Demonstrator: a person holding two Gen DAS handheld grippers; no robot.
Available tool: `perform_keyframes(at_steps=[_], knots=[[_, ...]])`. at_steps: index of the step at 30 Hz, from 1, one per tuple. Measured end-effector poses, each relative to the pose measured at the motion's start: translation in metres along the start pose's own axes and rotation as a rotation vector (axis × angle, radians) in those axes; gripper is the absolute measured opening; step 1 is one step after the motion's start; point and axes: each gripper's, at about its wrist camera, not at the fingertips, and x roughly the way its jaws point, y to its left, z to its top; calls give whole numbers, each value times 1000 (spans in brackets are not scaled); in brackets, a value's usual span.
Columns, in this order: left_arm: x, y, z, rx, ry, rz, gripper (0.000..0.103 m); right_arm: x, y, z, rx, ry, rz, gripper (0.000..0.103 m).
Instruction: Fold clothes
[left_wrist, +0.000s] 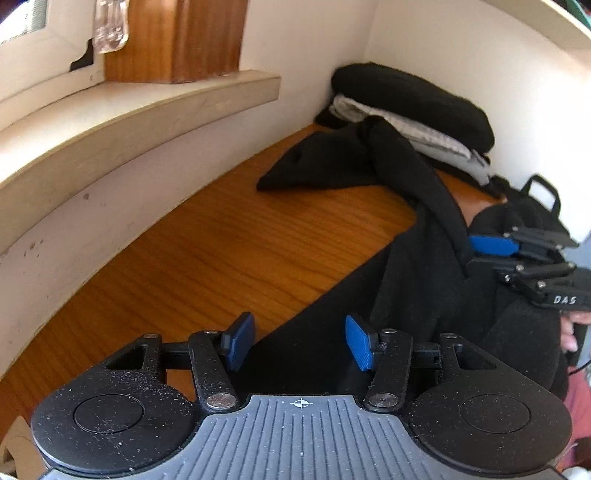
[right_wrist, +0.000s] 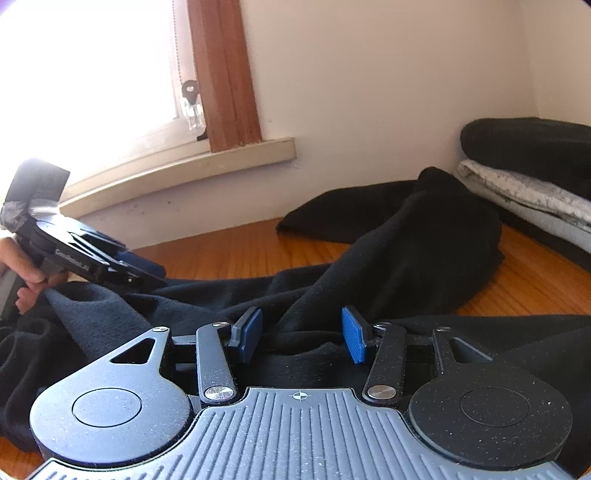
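Left gripper (left_wrist: 300, 345): in the left wrist view its blue pads stand wide apart with nothing between them, just above the near edge of the black garment (left_wrist: 413, 266).
Garment, left view: it is spread loosely on the wooden table (left_wrist: 207, 251), crumpled, with one long twisted part running away from the gripper toward the far corner.
Right gripper, seen from the left (left_wrist: 491, 246): it is to the right and a little ahead, low at the cloth; from here I cannot tell whether it pinches fabric.
Right gripper (right_wrist: 302, 339): in its own view the pads are apart and empty, over a raised fold of the same garment.
Handling: I judge the fabric soft, limp and light, like fleece; it will sag and drag, so hold an edge or a corner, not the bunched middle.
Around, right view: a pile of folded clothes (right_wrist: 528, 173), black on grey, lies ahead to the right in the corner; the window sill (right_wrist: 177, 173) is ahead to the left.
In the way: the twisted part lies close to the pile and could disturb it.
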Motion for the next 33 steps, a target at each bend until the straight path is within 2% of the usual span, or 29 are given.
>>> perform_keyframes(at_steps=[3, 4, 7, 9, 11, 16, 17, 19, 21, 23, 25, 27, 29, 31, 33], knots=[[1, -8, -1, 47, -2, 43, 34, -1, -1, 0, 7, -5, 7, 49], [1, -10, -2, 53, -3, 53, 23, -1, -1, 0, 9, -7, 7, 49], [-2, -14, -2, 58, -16, 88, 2, -2, -1, 0, 7, -10, 5, 49], [-7, -21, 0, 69, -55, 160, 2, -2, 0, 0, 7, -14, 2, 48], [-22, -26, 4, 83, -128, 216, 2, -3, -1, -1, 12, -21, -2, 48], [-96, 3, 31, -5, -356, 370, 2, -8, -3, -3, 18, -55, -21, 48], [-111, 11, 34, -21, -386, 402, 2, -8, -3, -3, 17, -58, -25, 48], [-127, 22, 33, -42, -385, 413, 2, -7, -2, -3, 9, -54, -28, 48], [-132, 27, 29, -50, -368, 428, 3, -6, -1, -3, 2, -47, -28, 48], [-127, 27, 20, -58, -356, 413, 9, -5, -2, -2, 0, -45, -29, 48], [-119, 25, 11, -62, -347, 386, 31, -5, -2, -3, 0, -46, -35, 48], [-112, 23, 1, -67, -339, 360, 43, -5, -2, -3, -5, -40, -39, 48], [-105, 21, -8, -71, -330, 333, 46, -4, -1, -2, -10, -31, -43, 48], [-97, 20, -18, -76, -321, 307, 59, -2, -1, -2, -8, -20, -42, 48], [-90, 18, -27, -80, -313, 281, 64, -1, -1, -2, -4, -10, -41, 48]])
